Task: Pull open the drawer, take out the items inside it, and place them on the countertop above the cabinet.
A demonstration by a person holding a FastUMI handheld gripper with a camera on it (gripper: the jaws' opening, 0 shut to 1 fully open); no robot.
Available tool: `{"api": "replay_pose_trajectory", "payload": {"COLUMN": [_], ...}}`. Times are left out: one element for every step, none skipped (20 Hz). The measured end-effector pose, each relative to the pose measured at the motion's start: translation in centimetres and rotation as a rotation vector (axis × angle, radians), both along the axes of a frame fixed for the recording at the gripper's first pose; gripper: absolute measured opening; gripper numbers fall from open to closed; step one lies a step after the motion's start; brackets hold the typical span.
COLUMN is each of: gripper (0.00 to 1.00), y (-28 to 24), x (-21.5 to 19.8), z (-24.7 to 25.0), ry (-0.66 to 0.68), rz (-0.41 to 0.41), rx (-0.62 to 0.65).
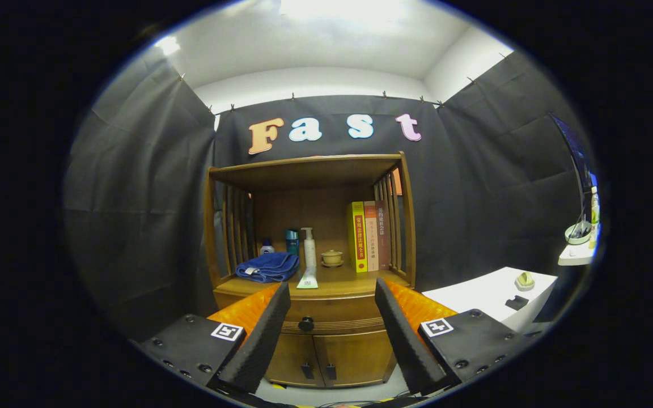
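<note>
Drawer (326,318) closed (gripper (332,294) fingers apart before it)

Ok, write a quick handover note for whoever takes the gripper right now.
Gripper: open, holding nothing, fingers either side of the drawer front, short of it.
Drawer: shut; knob between the fingers, just ahead.
Countertop: towel, bottles, cup and books on it.
Done: nothing yet.
Left: pull the drawer open, lift its items out, set them on the countertop.
</note>
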State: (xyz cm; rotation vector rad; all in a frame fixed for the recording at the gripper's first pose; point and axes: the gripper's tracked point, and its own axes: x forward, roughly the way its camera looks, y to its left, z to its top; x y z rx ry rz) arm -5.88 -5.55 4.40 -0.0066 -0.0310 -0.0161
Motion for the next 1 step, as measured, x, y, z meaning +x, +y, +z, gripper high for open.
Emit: {"api": "replay_pose_trajectory", "payload": {"gripper": [0.98], "y": [-0.11], "x": [-0.05], "z": [-0.15], "ry": [0.004], "rz": [-0.002], "rx": [0.001]}}
